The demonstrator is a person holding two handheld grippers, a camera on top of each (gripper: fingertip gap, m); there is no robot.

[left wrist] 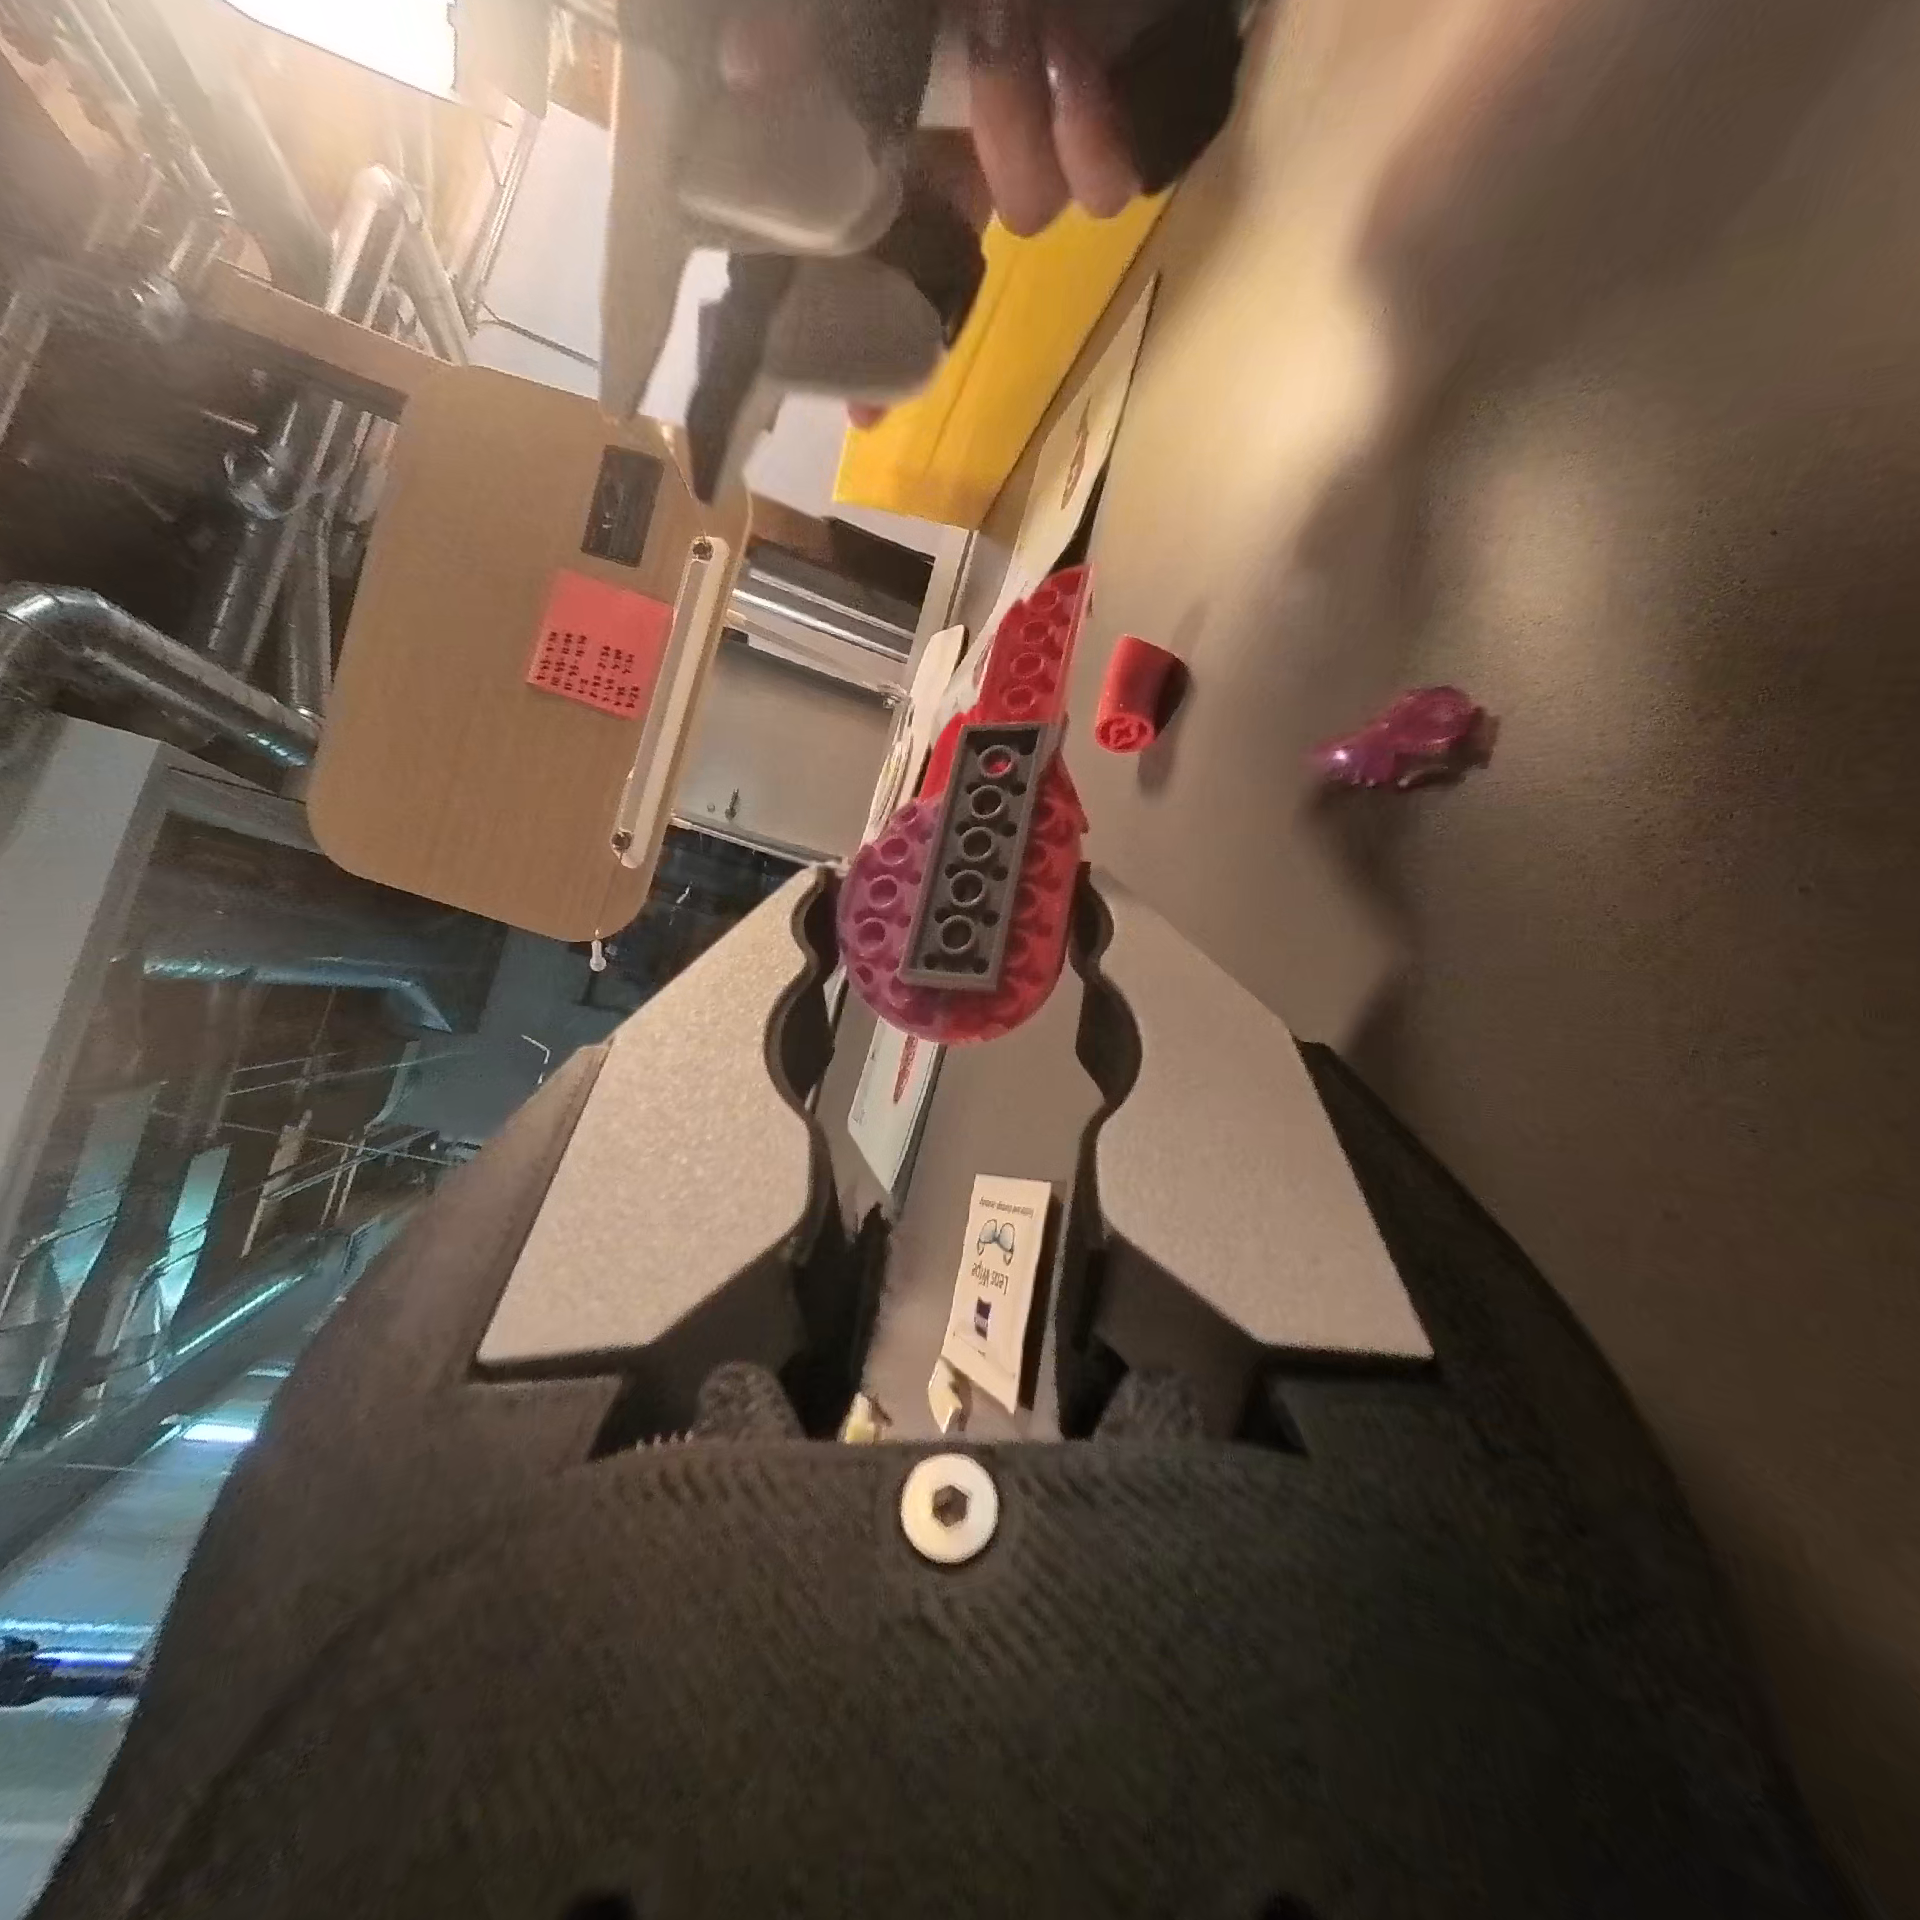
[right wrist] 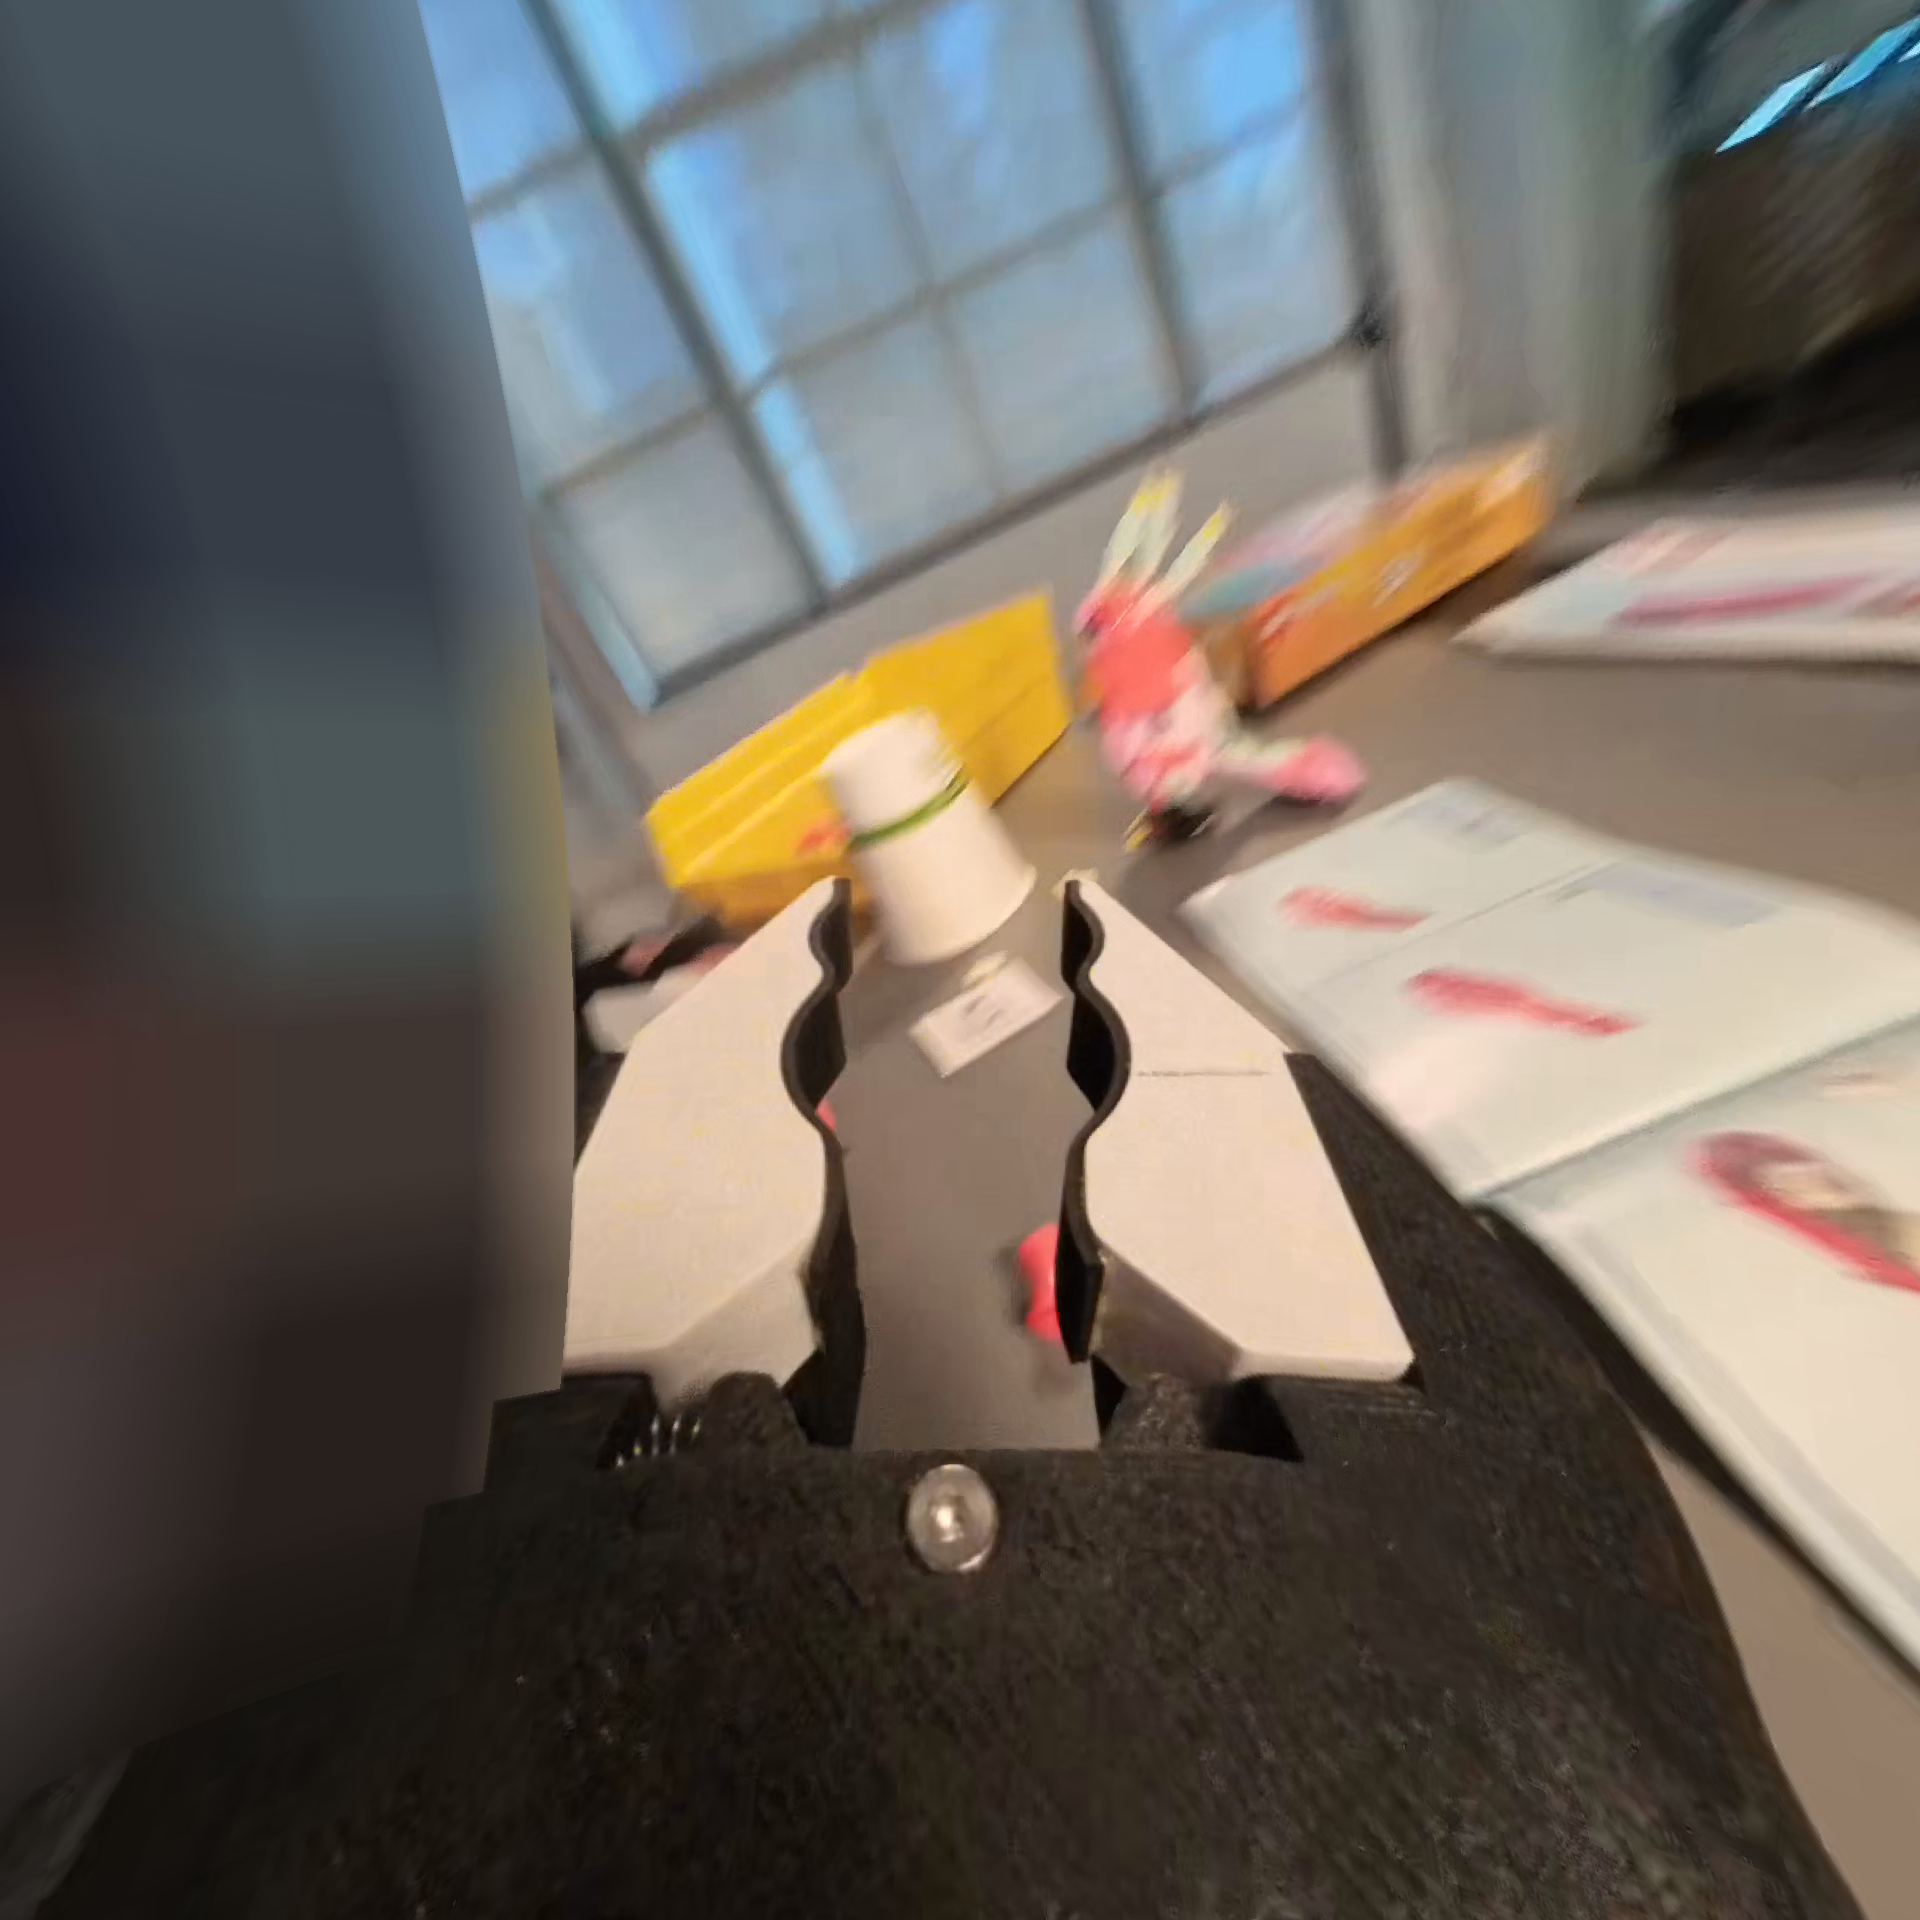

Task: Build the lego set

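Left gripper (left wrist: pixel 956 914) grips a red-and-magenta brick assembly (left wrist: pixel 935 935) between its fingertips — grey plate (left wrist: pixel 977 852) on top, long axis running to 1 o'clock. Loose red cylinder (left wrist: pixel 1138 694) lies at 1 o'clock beyond. Right gripper (right wrist: pixel 956 925) stands apart, holding nothing — a white paper cup (right wrist: pixel 925 852) upside down at 12 o'clock, near its tips.

A red-magenta brick assembly (left wrist: pixel 961 894) with a grey plate (left wrist: pixel 977 852) on top.

Black printed body, grey wavy-edged fingers (left wrist: pixel 686 1132)
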